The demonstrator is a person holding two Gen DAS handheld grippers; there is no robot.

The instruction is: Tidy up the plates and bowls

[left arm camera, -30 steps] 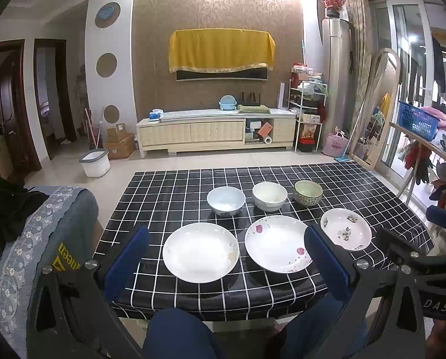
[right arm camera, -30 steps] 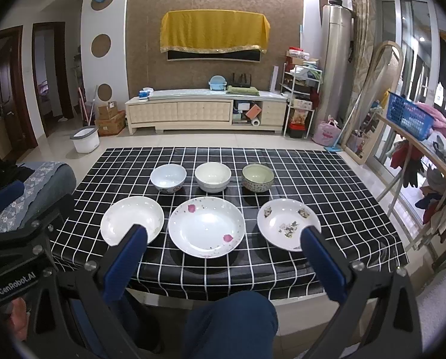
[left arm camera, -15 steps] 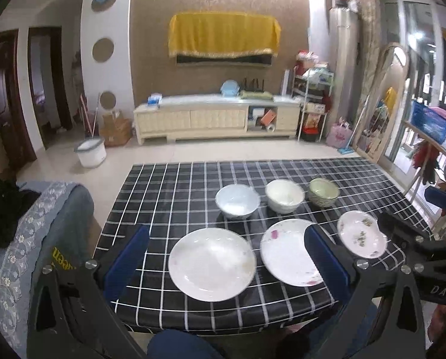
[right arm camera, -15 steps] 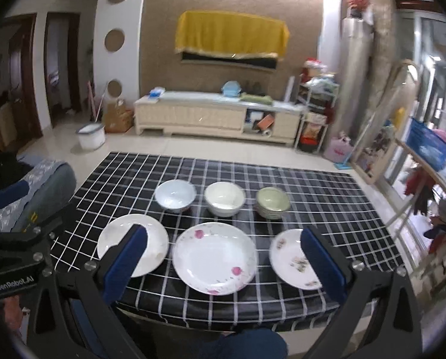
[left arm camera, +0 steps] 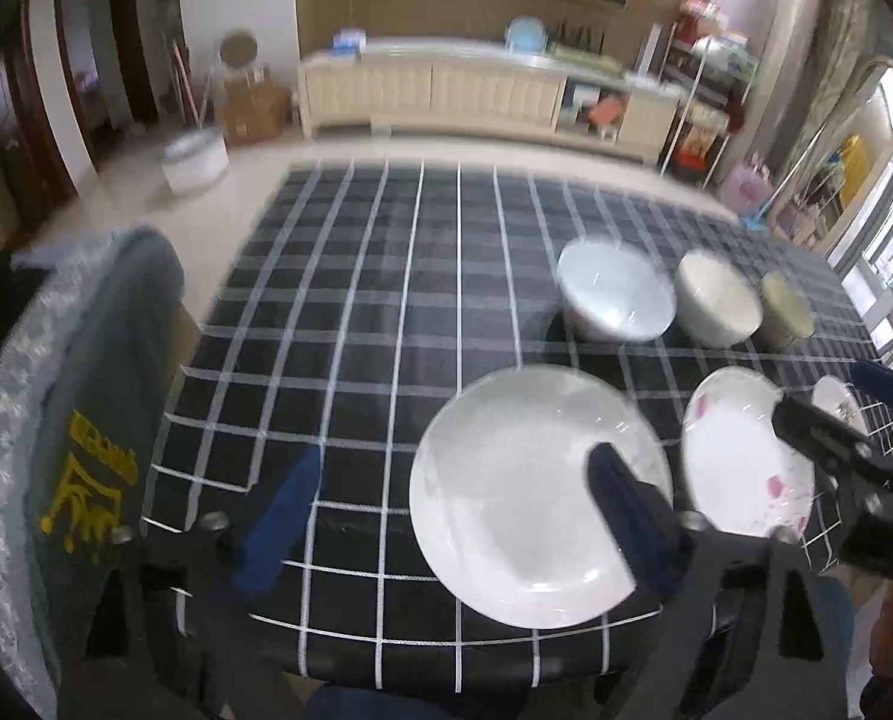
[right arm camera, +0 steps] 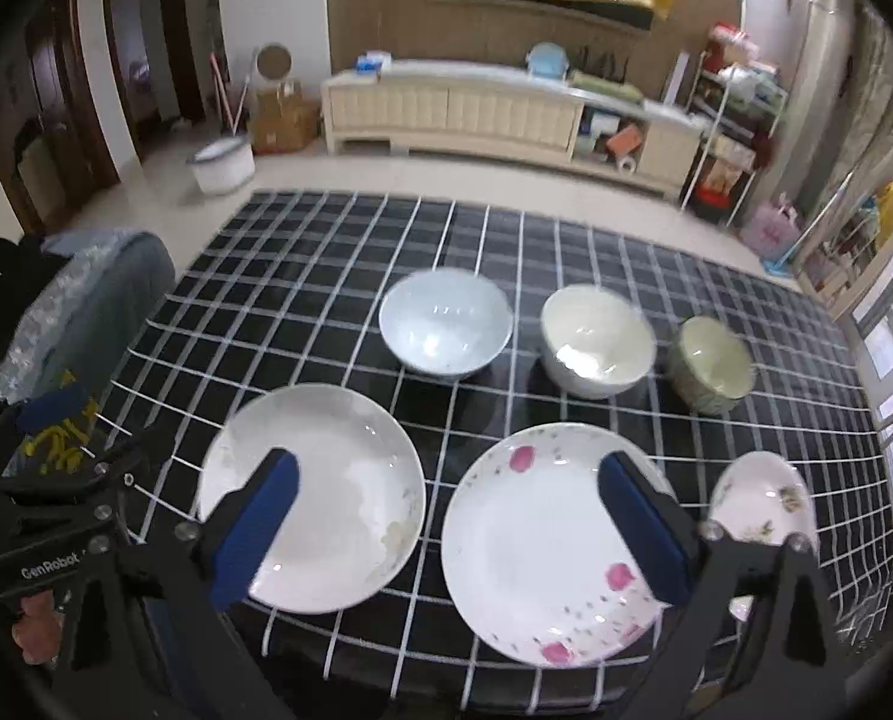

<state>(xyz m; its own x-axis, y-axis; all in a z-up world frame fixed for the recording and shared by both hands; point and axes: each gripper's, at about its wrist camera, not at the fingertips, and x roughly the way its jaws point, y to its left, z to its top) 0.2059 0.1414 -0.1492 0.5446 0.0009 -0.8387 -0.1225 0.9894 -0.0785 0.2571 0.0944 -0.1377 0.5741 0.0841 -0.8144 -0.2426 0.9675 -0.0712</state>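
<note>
Left wrist view, left tool [left arm camera: 446, 504]: jaws are seen apart and closing, nothing held; the plain white plate [left arm camera: 539, 498] lies partly between them, untouched.
Left wrist view, bowls: the pale blue bowl [left arm camera: 614, 299] is seen just beyond the plain white plate on the checked surface [left arm camera: 338, 324].
Right wrist view, right tool [right arm camera: 452, 531]: jaws are wide apart and closing, empty, over the gap between the plain white plate [right arm camera: 320, 498] and the rose plate [right arm camera: 542, 540].
Right wrist view, others: beyond the rose plate, the cream bowl [right arm camera: 596, 341] and green bowl [right arm camera: 710, 363]; beside it, the small floral plate [right arm camera: 761, 501].
Handling: glazed ceramic is judged stiff, slippery, breakable; the rim is best pinched at the near edge.
</note>
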